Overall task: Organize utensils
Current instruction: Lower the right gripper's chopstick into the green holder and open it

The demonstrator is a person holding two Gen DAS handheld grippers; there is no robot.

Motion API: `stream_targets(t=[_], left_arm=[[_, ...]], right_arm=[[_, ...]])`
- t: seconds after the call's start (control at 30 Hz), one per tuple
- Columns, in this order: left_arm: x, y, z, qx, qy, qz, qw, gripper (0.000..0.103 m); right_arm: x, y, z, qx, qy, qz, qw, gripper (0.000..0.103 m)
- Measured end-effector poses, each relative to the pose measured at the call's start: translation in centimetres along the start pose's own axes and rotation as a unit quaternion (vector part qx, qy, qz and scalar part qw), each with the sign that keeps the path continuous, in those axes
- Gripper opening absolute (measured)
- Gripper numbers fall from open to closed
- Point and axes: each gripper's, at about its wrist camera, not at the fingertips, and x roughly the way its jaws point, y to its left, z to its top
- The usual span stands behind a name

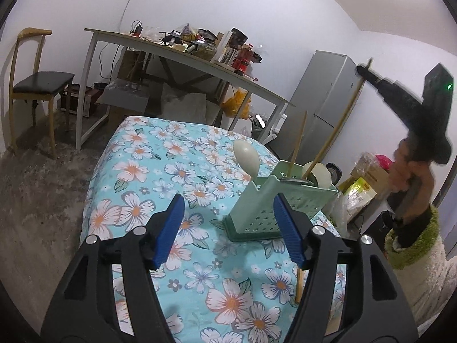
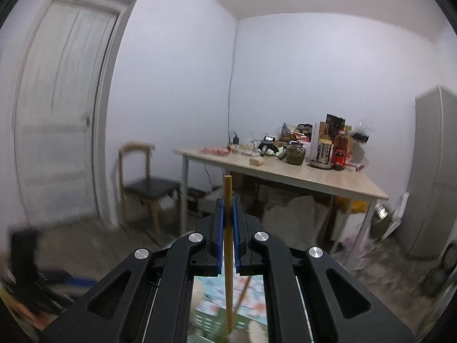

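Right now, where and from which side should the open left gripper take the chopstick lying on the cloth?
Grip the chopstick on its bare shaft, probably from above, fingers straddling it: it lies flat on the floral cloth, partly hidden under the left gripper.

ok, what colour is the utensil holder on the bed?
Pale mint green, with small star-shaped cutouts in its walls: the utensil holder shows best in the left wrist view.

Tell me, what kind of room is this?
Probably a lived-in room of a small flat, part kitchen, part storage. A grey fridge stands in the corner, a cluttered table holds jars and bottles, a wooden chair sits by the wall, and a green utensil holder rests on a floral cloth.
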Motion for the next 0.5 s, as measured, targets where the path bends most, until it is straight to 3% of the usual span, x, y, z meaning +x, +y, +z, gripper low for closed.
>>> stream_targets(t=[0.13, 0.23, 0.27, 0.3, 0.37, 0.5], left_arm=[[-0.1, 0.6, -0.2, -0.009, 0.0, 0.001, 1.0, 0.061], [-0.1, 0.8, -0.3, -0.01, 0.002, 0.003, 0.9999, 0.061], [-0.1, 0.7, -0.3, -0.01, 0.002, 0.003, 0.9999, 0.061], [-0.1, 0.8, -0.3, -0.011, 0.002, 0.003, 0.9999, 0.062], [-0.1, 0.8, -0.3, -0.011, 0.003, 0.004, 0.9999, 0.062], [-0.1, 0.7, -0.5, -0.012, 0.005, 0.002, 0.9999, 0.062]], right_arm=[[2.3, 2.0, -2.5, -0.071, 0.045, -0.007, 0.996, 0.006], [3.1, 2.4, -3.7, -0.079, 0.075, -0.005, 0.994, 0.008], [3.0, 2.2, -3.9, -0.072, 0.08, -0.005, 0.994, 0.014], [2.8, 2.0, -3.9, -0.066, 0.079, -0.005, 0.995, 0.027], [2.0, 1.1, -3.5, -0.04, 0.068, -0.002, 0.997, 0.04], [0.3, -0.5, -3.2, 0.001, 0.058, -0.003, 0.998, 0.042]])
